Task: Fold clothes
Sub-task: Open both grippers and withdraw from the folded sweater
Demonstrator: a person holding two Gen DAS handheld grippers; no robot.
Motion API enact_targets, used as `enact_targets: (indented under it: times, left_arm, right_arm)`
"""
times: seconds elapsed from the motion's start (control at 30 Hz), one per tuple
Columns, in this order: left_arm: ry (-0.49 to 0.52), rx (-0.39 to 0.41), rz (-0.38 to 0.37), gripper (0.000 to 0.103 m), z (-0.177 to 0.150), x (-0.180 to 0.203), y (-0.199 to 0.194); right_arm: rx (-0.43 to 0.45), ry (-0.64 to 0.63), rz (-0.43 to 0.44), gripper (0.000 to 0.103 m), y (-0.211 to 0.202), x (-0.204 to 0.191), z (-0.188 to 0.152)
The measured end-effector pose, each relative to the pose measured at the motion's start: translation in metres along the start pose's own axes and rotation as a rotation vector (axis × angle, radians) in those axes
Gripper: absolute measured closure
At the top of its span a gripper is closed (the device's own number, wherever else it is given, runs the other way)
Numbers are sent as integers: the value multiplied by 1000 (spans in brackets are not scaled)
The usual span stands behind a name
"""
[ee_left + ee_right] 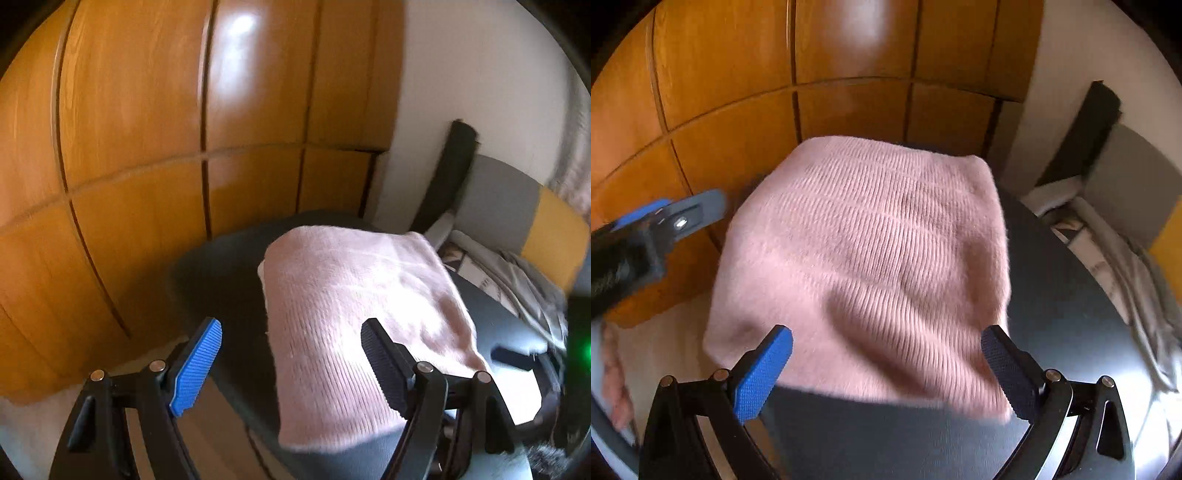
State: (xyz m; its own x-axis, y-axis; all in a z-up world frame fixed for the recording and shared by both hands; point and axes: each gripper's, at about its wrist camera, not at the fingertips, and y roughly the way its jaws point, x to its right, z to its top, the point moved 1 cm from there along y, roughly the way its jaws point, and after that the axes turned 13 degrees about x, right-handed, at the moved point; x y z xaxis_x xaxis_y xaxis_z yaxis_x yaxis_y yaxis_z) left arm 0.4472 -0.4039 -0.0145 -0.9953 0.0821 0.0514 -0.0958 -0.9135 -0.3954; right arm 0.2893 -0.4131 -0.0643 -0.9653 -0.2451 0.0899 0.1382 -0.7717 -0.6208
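A folded pink knitted garment [864, 266] lies flat on the dark counter [1063, 295], its ribbed surface up and its edges squared into a thick rectangle; it sits just ahead of the right tool [886, 363], whose blue pad [762, 376] and black pad [1008, 373] stand spread wide to either side of the near edge, pressing on nothing, so this tool is released and empty. Seen from the left tool [291, 365], the same garment [354, 306] lies ahead and a little to the right, running under the line of the black finger [386, 365]; the blue finger [195, 365] stands apart over the counter's left edge [207, 273]; these jaws too are spread wide and grasp nothing, the knit lying below them rather than pinched between them. From the right tool's camera the left tool [670, 218] shows to the left of the garment, beside its left edge and not touching it. Beyond both tools stands a wooden wardrobe [147, 129] with panelled doors, close behind the counter; to the right of the tools a heap of pale crumpled cloth [1123, 273] lies past the counter's rim, against a white wall [480, 74]; a dark upright strip [450, 166] leans there as well. The picture is somewhat blurred near the pads.
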Motion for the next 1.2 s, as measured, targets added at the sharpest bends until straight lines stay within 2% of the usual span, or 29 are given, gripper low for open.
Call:
enact_targets:
  times: [0.07, 0.13, 0.2, 0.27, 0.37, 0.43, 0.5, 0.6, 0.77, 0.93, 1.2]
  left_arm:
    - [68, 27, 16, 26, 5, 2, -21]
    - [123, 40, 33, 30, 11, 2, -37]
    - [117, 41, -18, 37, 20, -4, -50]
    - [83, 68, -21, 42, 28, -11, -62]
    - [35, 86, 13, 43, 36, -19, -68]
    - [-19, 71, -40, 43, 36, -23, -67]
    - [-43, 25, -82, 43, 33, -23, -60]
    - [-49, -27, -99, 43, 23, -21, -49]
    - [-10, -39, -40, 43, 15, -14, -49]
    - [-45, -57, -50, 43, 14, -16, -50]
    - [-13, -10, -25, 43, 13, -9, -61]
  right_arm:
    - [35, -15, -41, 0, -20, -10, 3]
    - [119, -48, -125, 0, -31, -13, 2]
    - [182, -61, -182, 0, -43, -18, 6]
    - [231, -58, -212, 0, -60, -18, 13]
    - [286, -44, -231, 0, -77, -19, 21]
    - [305, -38, -231, 0, -77, -21, 25]
    - [318, -40, -237, 0, -85, -24, 21]
    - [316, -20, -217, 0, -94, -26, 14]
    - [285, -4, -192, 0, -85, -27, 8]
    - [273, 1, -201, 0, -75, -30, 5]
    - [275, 12, -182, 0, -85, -28, 1]
